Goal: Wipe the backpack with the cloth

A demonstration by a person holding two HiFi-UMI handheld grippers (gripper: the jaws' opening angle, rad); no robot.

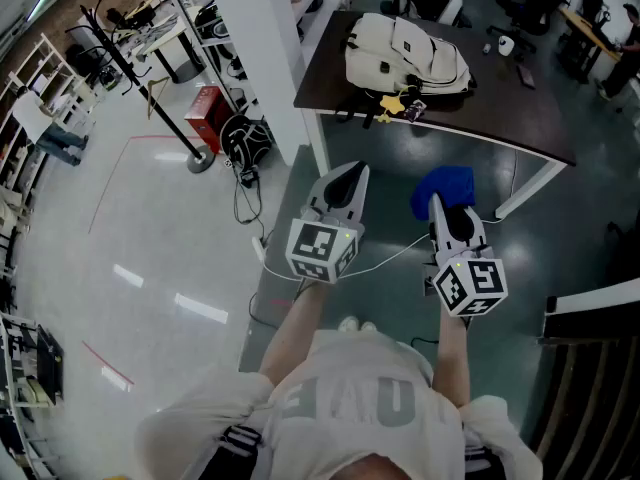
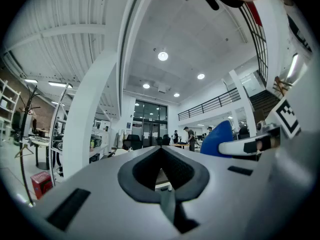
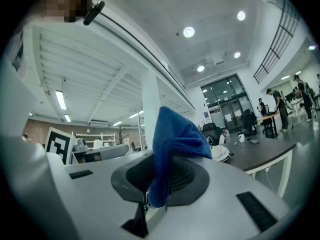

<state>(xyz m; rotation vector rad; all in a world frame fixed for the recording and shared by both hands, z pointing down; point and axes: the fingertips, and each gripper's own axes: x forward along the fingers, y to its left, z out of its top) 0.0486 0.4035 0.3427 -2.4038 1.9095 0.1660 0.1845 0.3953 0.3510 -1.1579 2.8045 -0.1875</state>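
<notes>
The person stands on the floor (image 1: 180,258) in front of the worktop (image 1: 520,108), with both arms held forward.

The right hand-held gripper (image 1: 437,202) has its jaws closed on the blue cloth (image 1: 447,188). In the right gripper view the cloth (image 3: 175,139) is pinched between the two pads, and most of it stands up above the tips in a loose bunch. The left hand-held gripper (image 1: 354,170) has its jaws together at the tips. In the left gripper view there is nothing between them.

The white backpack (image 1: 405,56) lies flat on the dark worktop, close to its near left corner. Its long axis goes from left to right, almost parallel to the near edge. Its straps hang a little over that edge.

The backpack is straight ahead of both hand-held grippers and well apart from them, with open floor in between. Neither hand-held gripper is over the worktop yet. The two are about equally far from the backpack: the left one points toward its left end and the right one toward its right end.

I judge that wiping has not begun. The right arm, which carries the cloth, must go forward first, and the strokes can then follow the long axis of the backpack. The left hand-held gripper is free to steady the backpack.
</notes>
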